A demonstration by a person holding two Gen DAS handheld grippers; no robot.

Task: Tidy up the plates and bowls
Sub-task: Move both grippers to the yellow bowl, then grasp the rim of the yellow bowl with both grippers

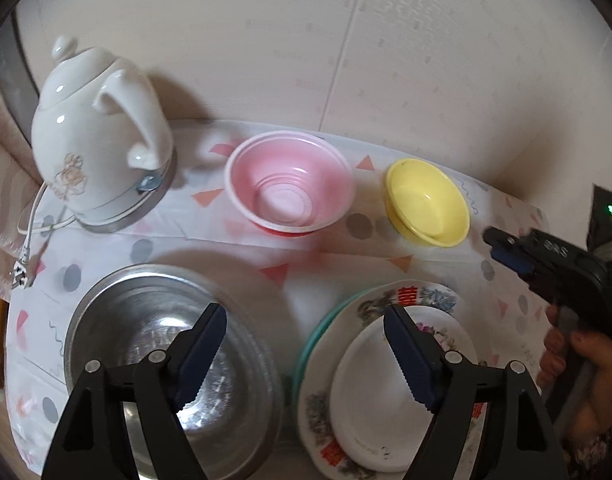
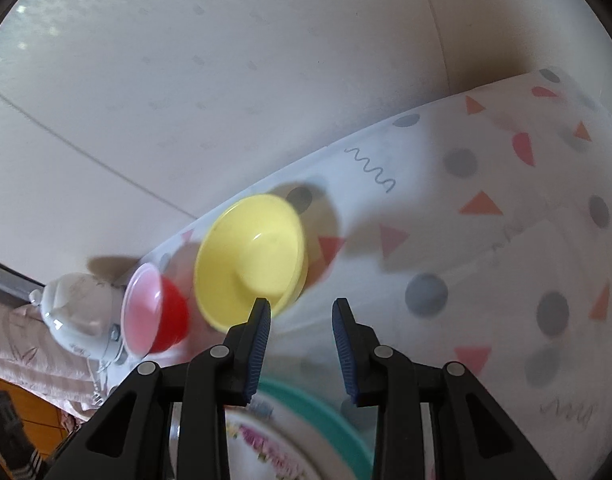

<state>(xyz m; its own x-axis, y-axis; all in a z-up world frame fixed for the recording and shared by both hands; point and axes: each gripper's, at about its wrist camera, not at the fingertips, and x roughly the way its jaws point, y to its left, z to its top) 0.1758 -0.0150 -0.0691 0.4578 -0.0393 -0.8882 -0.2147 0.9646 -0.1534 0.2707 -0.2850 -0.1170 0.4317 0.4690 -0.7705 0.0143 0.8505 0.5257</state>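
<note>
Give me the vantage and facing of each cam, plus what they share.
Left wrist: on the left tongs, looking down and forward over the steel bowl and plate stack toward the kettle, pink bowl and wall; own two fingers show, plus the right tongs and the hand holding them.
Right wrist: on the right tongs, rolled, facing the yellow bowl and tablecloth; only own fingers show.
Shared: yellow bowl, pink bowl, kettle, plate stack, tablecloth.

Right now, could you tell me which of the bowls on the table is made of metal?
The large steel bowl beneath the left gripper. The pink plastic bowl and small yellow plastic bowl are coloured and matte, set nearer the wall.
</note>
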